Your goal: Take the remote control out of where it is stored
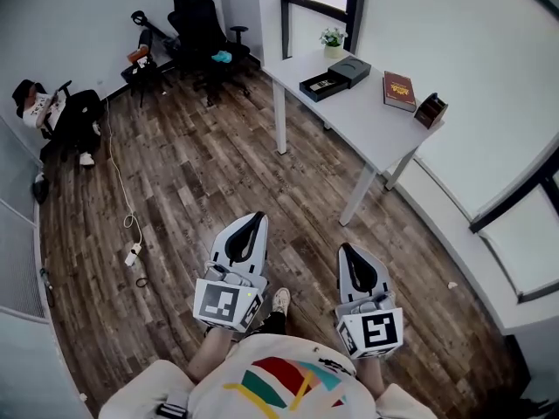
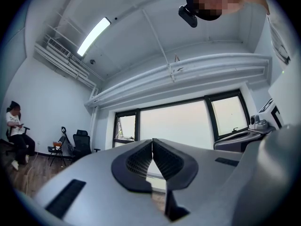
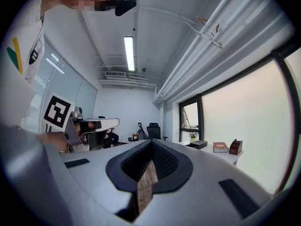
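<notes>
A white table point(image 1: 354, 116) stands at the far right, well away from both grippers. On it lies a flat black box point(image 1: 320, 85) with its lid point(image 1: 350, 71) off beside it. Something dark and oblong lies in the box, too small to name. The same box point(image 3: 199, 144) shows far off in the right gripper view. My left gripper point(image 1: 251, 221) and right gripper point(image 1: 347, 251) hang close to the person's body over the wood floor. Both are shut with nothing between them, as the left gripper point(image 2: 152, 141) and right gripper point(image 3: 150, 142) show close up.
On the table also sit a brown book point(image 1: 399, 91), a small wooden organiser point(image 1: 431, 110) and a potted plant point(image 1: 332, 40). Office chairs point(image 1: 203, 26) stand at the back wall. A person point(image 1: 54, 109) sits at the left. A cable with a power strip point(image 1: 132, 254) lies on the floor.
</notes>
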Available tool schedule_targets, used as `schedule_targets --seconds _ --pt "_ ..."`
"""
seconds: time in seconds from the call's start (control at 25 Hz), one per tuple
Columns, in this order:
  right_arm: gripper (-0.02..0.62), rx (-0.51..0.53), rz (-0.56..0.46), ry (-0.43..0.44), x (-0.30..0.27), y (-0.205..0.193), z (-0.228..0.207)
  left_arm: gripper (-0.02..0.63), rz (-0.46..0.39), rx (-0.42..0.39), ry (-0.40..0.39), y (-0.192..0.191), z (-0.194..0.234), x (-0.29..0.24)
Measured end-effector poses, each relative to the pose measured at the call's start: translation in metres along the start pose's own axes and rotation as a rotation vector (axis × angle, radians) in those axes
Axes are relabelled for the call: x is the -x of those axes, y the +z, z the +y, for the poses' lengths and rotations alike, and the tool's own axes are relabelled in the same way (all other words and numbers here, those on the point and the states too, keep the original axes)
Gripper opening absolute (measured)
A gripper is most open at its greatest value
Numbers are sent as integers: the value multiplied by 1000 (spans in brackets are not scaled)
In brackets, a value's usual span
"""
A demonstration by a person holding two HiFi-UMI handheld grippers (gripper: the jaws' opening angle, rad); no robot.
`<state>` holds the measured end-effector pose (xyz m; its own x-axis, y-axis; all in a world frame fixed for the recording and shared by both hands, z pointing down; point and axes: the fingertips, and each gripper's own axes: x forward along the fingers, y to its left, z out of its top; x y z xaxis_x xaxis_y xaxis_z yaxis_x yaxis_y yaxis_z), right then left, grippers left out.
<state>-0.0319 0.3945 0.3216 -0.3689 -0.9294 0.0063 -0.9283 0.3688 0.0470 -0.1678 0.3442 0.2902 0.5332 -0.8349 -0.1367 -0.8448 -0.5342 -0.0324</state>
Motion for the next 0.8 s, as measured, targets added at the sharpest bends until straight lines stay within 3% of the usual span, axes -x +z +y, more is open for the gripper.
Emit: schedule_targets --seconds 0.48,0.8 --pt "-8 -24 -3 -30 -129 4 -25 11 -3 -4 -21 -12 94 -93" --pt "-8 -24 20 -76 -175 3 -48 11 27 36 -39 -29 119 -142"
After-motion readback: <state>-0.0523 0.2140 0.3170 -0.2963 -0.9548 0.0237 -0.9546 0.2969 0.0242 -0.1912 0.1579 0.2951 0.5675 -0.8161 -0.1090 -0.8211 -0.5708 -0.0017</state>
